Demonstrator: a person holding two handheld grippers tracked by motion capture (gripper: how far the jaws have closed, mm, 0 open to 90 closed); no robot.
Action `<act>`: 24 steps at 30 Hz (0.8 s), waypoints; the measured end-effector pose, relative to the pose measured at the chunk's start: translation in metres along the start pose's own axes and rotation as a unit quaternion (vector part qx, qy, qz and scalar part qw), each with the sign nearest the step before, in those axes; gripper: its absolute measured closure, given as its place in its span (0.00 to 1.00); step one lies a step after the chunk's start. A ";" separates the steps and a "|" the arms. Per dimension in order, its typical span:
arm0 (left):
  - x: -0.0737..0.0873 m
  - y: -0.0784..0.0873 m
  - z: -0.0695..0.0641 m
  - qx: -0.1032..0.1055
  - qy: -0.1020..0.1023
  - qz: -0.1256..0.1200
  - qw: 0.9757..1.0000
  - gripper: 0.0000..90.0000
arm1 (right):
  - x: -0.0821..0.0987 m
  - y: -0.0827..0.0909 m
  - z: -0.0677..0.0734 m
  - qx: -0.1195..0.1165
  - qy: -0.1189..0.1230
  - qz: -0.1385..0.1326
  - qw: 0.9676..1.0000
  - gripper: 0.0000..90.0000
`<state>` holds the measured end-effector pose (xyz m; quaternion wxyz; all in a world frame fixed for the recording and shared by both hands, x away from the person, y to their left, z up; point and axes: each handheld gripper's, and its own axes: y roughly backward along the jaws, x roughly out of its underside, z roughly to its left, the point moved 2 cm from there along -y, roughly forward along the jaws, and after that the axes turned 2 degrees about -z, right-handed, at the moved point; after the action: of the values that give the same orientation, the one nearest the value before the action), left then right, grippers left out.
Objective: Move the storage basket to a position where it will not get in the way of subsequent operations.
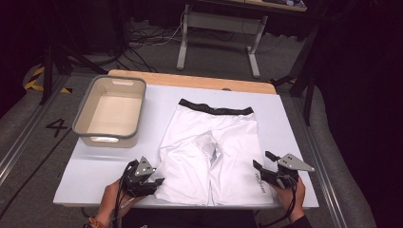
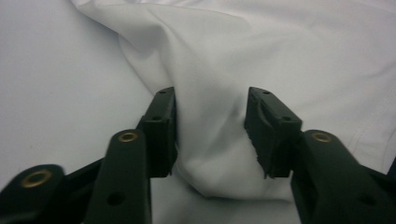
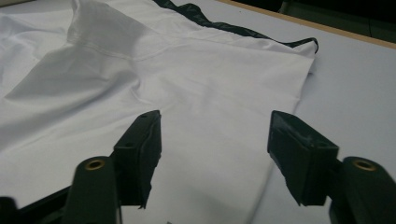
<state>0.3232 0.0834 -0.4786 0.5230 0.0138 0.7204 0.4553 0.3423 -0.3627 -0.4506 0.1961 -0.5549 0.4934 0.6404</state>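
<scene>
White shorts are lying flat in the middle of the table, black waistband pointing at the far edge and both leg hems sitting at the near edge. Left gripper is sitting at the left leg's hem corner, jaws partly apart with a bunched fold of fabric between them. Right gripper is hovering over the right leg's outer edge, jaws apart, nothing pinched. Grey bin is sitting by the far left corner.
</scene>
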 end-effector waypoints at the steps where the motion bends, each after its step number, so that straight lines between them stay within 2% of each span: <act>1: 0.000 0.000 0.000 0.000 -0.002 -0.003 1.000 0.69 | 0.000 0.001 -0.001 0.003 0.000 -0.001 1.000 0.45; 4: 0.000 -0.001 -0.001 0.002 -0.010 -0.003 1.000 0.72 | 0.001 0.001 -0.002 0.002 0.003 0.001 1.000 0.52; 5: 0.000 -0.001 -0.001 0.001 -0.010 -0.005 1.000 0.73 | 0.001 0.001 -0.002 -0.005 0.004 0.003 1.000 0.54; 12: -0.001 -0.002 0.000 0.010 -0.012 -0.004 1.000 0.83 | 0.002 -0.001 -0.003 -0.001 -0.002 0.004 1.000 0.43; 15: 0.000 -0.002 0.001 0.013 -0.006 -0.009 1.000 0.83 | 0.003 -0.001 -0.004 -0.005 -0.013 0.008 1.000 0.40; 18: 0.000 -0.002 0.001 0.015 -0.005 -0.009 1.000 0.81 | 0.003 -0.001 -0.003 0.005 -0.010 0.006 1.000 0.33; 22: 0.000 -0.002 0.001 0.016 -0.007 -0.008 1.000 0.78 | 0.003 0.001 -0.004 0.007 -0.014 -0.001 1.000 0.32; 23: 0.000 -0.002 0.001 0.015 -0.007 -0.008 1.000 0.77 | 0.002 0.001 -0.005 0.007 -0.015 -0.001 1.000 0.31; 24: 0.000 -0.002 0.001 0.007 -0.007 -0.008 1.000 0.71 | 0.003 0.001 -0.005 0.010 -0.016 -0.001 1.000 0.30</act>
<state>0.3247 0.0831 -0.4798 0.5313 0.0146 0.7199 0.4464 0.3433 -0.3681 -0.4521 0.2105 -0.5433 0.4958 0.6440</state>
